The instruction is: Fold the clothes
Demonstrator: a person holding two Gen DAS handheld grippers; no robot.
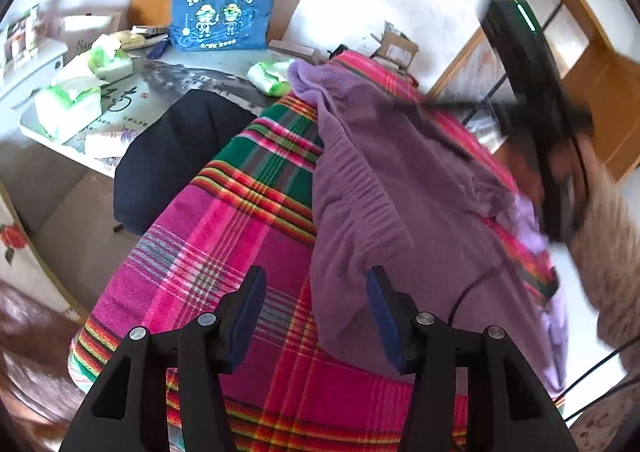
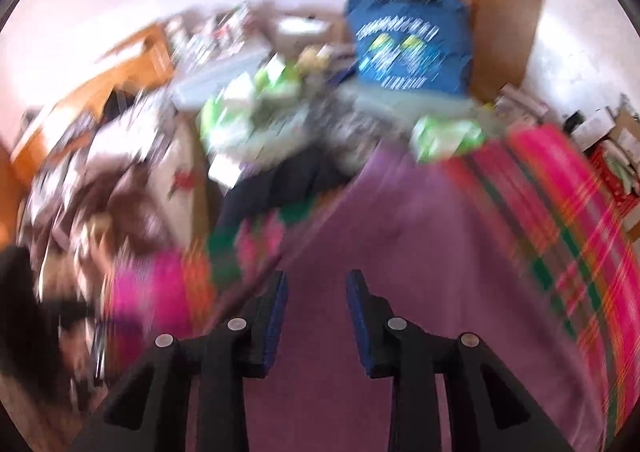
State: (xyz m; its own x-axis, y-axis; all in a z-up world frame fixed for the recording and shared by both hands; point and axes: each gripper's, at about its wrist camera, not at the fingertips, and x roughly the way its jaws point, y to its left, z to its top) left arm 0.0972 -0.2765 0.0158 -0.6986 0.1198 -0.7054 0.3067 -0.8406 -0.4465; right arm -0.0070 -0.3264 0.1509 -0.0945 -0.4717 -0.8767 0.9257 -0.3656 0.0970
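A purple knitted garment (image 1: pixel 384 180) lies crumpled on a pink, green and yellow plaid blanket (image 1: pixel 224 244). My left gripper (image 1: pixel 316 280) hovers over the garment's near edge. It is open, and its blue pads touch no cloth. The right wrist view is smeared by motion. There my right gripper (image 2: pixel 317 278) stands open above the flat purple garment (image 2: pixel 400 252), with nothing between its pads. In the left wrist view the right hand's black tool body (image 1: pixel 552 156) and a fuzzy sleeve (image 1: pixel 612 244) are blurred at the garment's right side.
A dark navy garment (image 1: pixel 176 156) lies at the blanket's far left edge. Behind it a table (image 1: pixel 168 100) holds green-and-white tissue packs (image 1: pixel 68 108) and a blue printed bag (image 1: pixel 220 4). A wooden door frame (image 1: pixel 592 64) stands at the right. A black cable (image 1: pixel 464 300) runs over the purple cloth.
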